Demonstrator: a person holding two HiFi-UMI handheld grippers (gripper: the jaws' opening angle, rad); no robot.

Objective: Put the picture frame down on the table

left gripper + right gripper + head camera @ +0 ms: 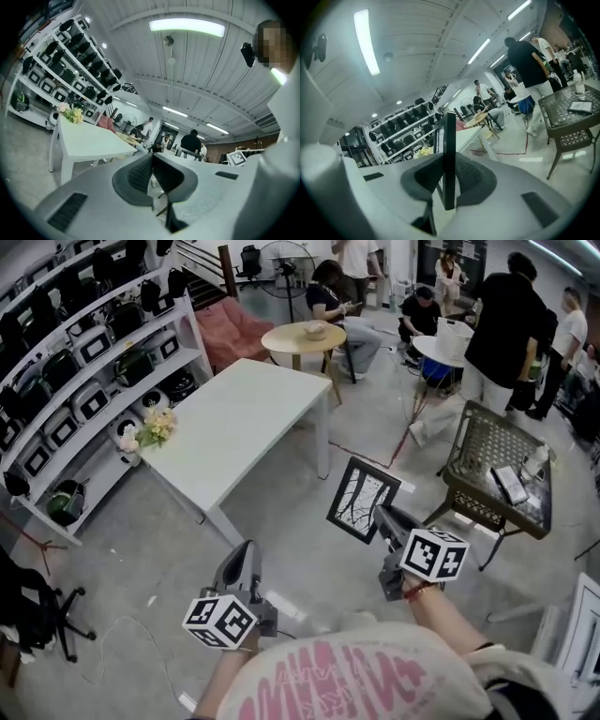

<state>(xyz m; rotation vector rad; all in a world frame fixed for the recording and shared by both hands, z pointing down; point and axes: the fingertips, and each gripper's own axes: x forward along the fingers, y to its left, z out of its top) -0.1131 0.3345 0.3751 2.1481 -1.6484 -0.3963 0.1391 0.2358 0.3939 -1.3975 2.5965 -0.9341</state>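
Observation:
A black picture frame (361,500) with a pale branch-like picture hangs over the floor, right of the white table (239,418). My right gripper (382,517) is shut on its lower right edge. In the right gripper view the frame (449,136) stands edge-on and upright between the pads, with the gripper (450,165) clamped on it and the table (466,136) beyond. My left gripper (246,557) is lower left, over the floor near the table's front corner. In the left gripper view its jaws (152,159) meet with nothing between them.
A bunch of flowers (155,427) lies at the table's left edge. Shelves (84,362) of black and white gear line the left wall. A round wooden table (303,337) and several people are behind. A metal mesh table (497,474) stands right, an office chair (37,615) far left.

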